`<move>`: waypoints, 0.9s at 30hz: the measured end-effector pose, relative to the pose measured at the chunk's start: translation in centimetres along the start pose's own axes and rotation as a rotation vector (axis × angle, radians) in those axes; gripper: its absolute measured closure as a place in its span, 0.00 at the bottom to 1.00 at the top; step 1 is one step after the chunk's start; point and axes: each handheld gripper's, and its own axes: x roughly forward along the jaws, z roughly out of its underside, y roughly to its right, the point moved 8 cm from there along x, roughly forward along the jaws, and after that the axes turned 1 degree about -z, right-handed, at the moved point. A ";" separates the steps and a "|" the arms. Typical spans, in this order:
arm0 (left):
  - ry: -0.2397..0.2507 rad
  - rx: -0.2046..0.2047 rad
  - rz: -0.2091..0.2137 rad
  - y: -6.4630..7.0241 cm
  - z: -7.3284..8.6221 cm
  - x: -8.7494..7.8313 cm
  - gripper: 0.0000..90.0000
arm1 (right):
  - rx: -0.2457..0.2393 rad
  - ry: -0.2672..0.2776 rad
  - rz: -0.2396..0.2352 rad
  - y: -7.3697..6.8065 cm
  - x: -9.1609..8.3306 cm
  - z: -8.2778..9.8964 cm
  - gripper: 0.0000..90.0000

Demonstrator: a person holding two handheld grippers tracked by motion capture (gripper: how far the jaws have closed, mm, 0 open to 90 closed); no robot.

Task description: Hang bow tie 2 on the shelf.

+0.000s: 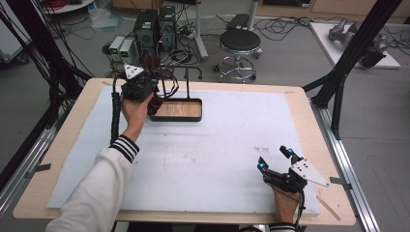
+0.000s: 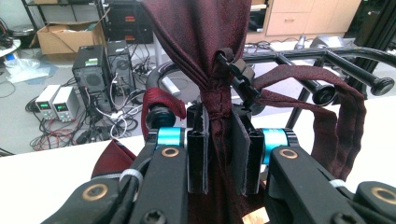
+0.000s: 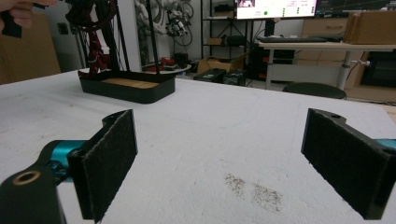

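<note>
Left hand-held gripper (image 2: 219, 154) is clamped on a dark red tie (image 2: 205, 51), jaws pinching the bunched fabric right at the gathered neck; the cloth runs straight up from the pads, so its long axis is near vertical, in line with the jaws. In the high view this happens at the far left part of the worktop (image 1: 300, 104), left hand-held gripper (image 1: 140, 89) right against the black rack (image 1: 176, 108), whose tray base has a wooden floor and whose horizontal prongs (image 2: 355, 70) stick out above it. A loop of the tie (image 2: 345, 126) already hangs off to the side under the prongs, just beside the pinch point. So the tie sits directly ahead of and above the left jaws, prongs just beyond it.

Right hand-held gripper (image 1: 274, 158) rests near the near right corner, jaws wide apart with nothing between them (image 3: 219, 158), well apart from the rack. Left hand is the nearer one by far.

Count: one tie, one rack, two hand-held grippers
</note>
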 end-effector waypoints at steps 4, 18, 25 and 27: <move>-0.007 0.003 -0.002 0.0 0.2 0.1 0.86 | 0.002 -0.001 0.002 0.0 0.0 0.0 0.11; -0.046 0.023 -0.021 0.1 0.9 0.7 0.86 | 0.003 -0.001 0.002 0.0 0.0 0.0 0.11; -0.073 0.046 -0.031 0.1 1.3 0.8 0.86 | 0.002 -0.002 0.001 0.0 0.0 0.0 0.11; -0.087 0.054 -0.037 0.1 1.5 0.9 0.86 | 0.000 0.000 0.000 0.0 0.0 0.0 0.11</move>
